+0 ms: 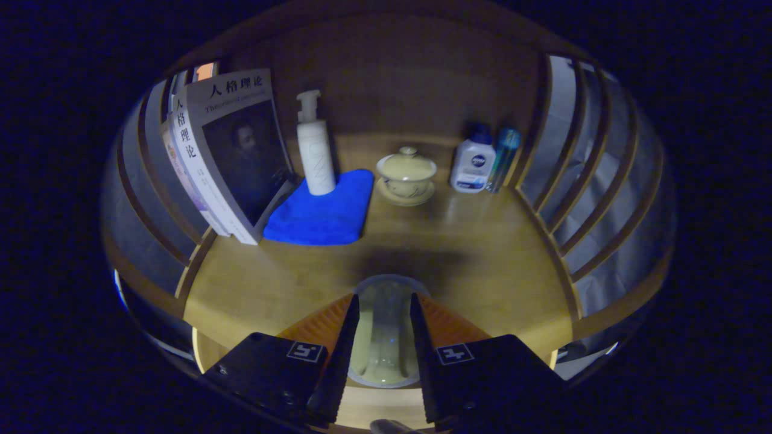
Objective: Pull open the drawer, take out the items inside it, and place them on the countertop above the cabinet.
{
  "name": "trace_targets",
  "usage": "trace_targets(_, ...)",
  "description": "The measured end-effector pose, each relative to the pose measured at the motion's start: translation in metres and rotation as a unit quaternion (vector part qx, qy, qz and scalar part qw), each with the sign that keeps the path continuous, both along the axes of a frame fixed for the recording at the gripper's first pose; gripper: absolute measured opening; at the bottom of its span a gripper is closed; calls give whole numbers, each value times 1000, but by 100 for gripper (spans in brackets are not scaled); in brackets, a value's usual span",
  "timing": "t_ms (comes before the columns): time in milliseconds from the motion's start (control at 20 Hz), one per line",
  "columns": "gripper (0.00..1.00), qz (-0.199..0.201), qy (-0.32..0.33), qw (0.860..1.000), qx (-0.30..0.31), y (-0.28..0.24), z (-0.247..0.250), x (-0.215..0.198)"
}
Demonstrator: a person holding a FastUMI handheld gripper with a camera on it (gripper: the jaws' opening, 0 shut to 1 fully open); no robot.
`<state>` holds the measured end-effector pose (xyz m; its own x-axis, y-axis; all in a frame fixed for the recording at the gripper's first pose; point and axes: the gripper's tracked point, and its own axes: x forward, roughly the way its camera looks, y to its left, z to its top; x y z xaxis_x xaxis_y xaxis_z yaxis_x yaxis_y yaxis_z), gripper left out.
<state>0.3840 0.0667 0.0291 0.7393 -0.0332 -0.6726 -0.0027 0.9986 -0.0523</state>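
Holding the clear glass cup (385, 337) clamped between my gripper (383, 319) fingers above the counter (482, 253), I should lower it upright onto the bare wood short of the blue cloth (322, 211)

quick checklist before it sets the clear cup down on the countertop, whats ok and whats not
1. Grip: both fingers of the gripper press on the clear cup from either side: ok.
2. Cup attitude: it lies along the fingers, mouth forward; upright or tilted: cannot tell.
3. Landing spot: bare countertop just ahead of the fingers: ok.
4. Clearance from the blue cloth and the pump bottle standing on it: well beyond the fingers: ok.
5. Clearance from the lidded tea bowl on its saucer: beyond the fingers, apart: ok.
6. Cup's height above the wood: cannot tell.
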Motion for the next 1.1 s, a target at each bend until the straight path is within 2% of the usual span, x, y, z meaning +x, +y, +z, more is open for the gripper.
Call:
trace_targets(200,54,12,-59,998,-6,1,23,-12)
trace_targets(250,57,19,-72,997,-13,3,27,-19)
trace_targets(300,64,26,-83,996,-13,6,30,-26)
trace_targets(600,65,61,-168,984,-8,22,54,-80)
trace_targets(850,100,75,-243,967,-3,29,70,-148)
trace_targets(1100,100,70,-305,950,-2,21,64,-213)
